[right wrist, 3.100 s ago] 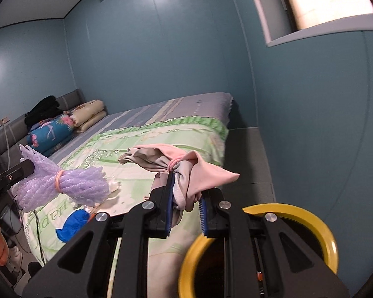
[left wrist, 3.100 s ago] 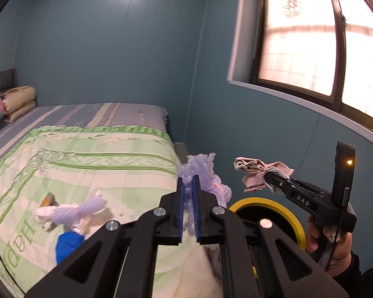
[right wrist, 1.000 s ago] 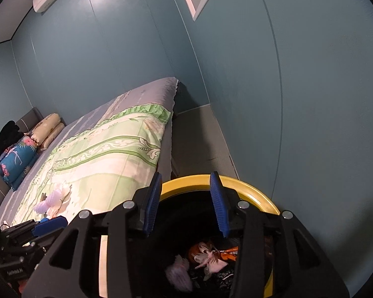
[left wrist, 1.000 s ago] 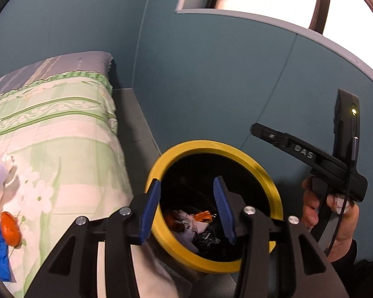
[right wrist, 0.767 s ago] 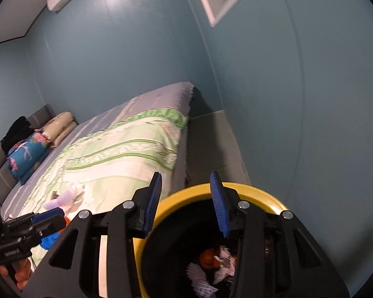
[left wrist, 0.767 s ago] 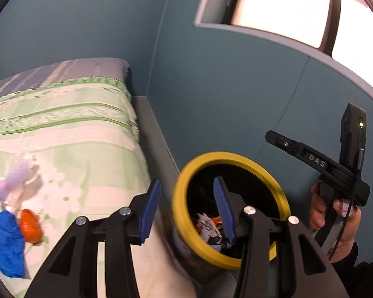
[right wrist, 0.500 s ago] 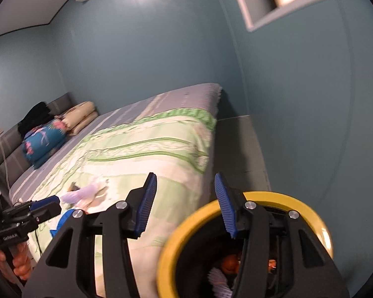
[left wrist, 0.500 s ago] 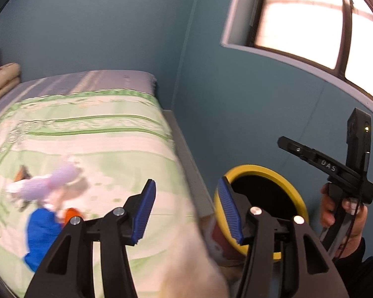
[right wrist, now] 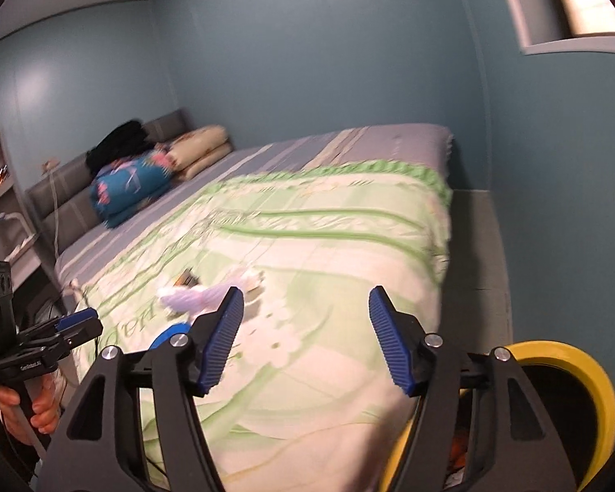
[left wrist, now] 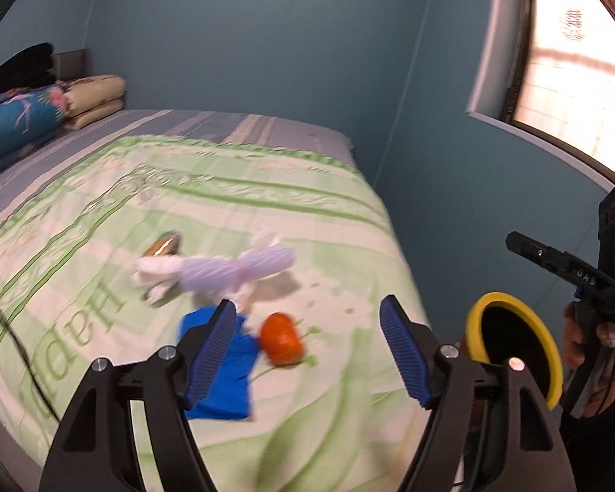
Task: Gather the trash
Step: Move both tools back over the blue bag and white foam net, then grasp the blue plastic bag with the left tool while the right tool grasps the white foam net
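On the green bedspread (left wrist: 102, 205) lie a purple foam net bundle (left wrist: 225, 272), a blue scrap (left wrist: 225, 381), an orange lump (left wrist: 281, 344) and a small brown wrapper (left wrist: 162, 246). My left gripper (left wrist: 309, 348) hovers over the blue scrap and orange lump, its jaws opening with nothing between them. My right gripper (right wrist: 307, 340) is above the bed's near corner, jaws also opening and empty. The purple bundle (right wrist: 192, 297) and blue scrap (right wrist: 166, 338) lie beyond its left finger. The yellow-rimmed bin (left wrist: 512, 348) (right wrist: 566, 373) stands off the bed's right corner.
A hand (left wrist: 586, 336) holds the right gripper (left wrist: 516, 242) above the bin. Folded quilts (left wrist: 20, 123) and black clothes (left wrist: 16, 65) pile at the headboard. A black cable (left wrist: 4, 320) crosses the bed's left side. A grey ledge (right wrist: 475, 246) and teal wall (right wrist: 553, 164) flank the bed.
Earlier the left gripper held a purple net and the right a pink cloth; both are gone. Both views swung from the bin to the bed, and both jaws spread wider.
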### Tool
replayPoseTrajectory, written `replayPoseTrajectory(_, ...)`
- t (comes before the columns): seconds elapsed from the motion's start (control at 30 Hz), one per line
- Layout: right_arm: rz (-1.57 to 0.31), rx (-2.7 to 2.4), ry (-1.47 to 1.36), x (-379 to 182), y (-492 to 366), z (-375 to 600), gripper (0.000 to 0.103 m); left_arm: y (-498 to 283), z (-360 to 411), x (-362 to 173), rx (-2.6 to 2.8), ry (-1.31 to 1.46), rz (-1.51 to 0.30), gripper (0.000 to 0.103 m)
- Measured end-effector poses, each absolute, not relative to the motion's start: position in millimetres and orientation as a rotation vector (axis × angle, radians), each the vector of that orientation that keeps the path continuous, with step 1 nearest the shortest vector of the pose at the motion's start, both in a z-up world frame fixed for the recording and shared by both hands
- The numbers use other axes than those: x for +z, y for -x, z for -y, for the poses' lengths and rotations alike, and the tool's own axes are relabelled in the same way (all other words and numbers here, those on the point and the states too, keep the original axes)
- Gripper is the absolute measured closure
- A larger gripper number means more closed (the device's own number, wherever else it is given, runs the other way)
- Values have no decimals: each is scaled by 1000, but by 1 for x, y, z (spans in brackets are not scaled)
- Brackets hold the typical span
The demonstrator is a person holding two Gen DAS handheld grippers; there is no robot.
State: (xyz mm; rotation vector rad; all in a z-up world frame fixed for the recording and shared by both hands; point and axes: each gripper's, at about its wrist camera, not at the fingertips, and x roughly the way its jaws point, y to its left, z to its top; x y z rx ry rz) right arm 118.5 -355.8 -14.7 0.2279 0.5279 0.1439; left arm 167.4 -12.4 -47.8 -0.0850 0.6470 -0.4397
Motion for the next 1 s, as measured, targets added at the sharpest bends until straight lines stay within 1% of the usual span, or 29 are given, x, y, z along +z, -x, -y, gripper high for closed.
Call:
replayPoseTrajectory(0.23, -625, 267, -169, -38, -148, 299, 42, -172, -23, -83, -397, 135, -711, 34)
replayPoseTrajectory(0.57, -814, 395, -170, -91, -197, 242, 42, -192, -36, -131, -378, 164, -802, 34)
replayPoseTrajectory(0.77, -868, 403, -144, -107, -226, 224, 42, -207, -41, -150, -377, 194, -842, 34)
replayPoseTrajectory(0.9, -897, 423, -186, -114, -252, 219, 42, -214, -38, -159, -394, 208, -861, 34)
replayPoseTrajectory(1.0, -928, 446, -282, -122, -277, 220, 40, -220, -37, -165, -402, 222, -877, 34)
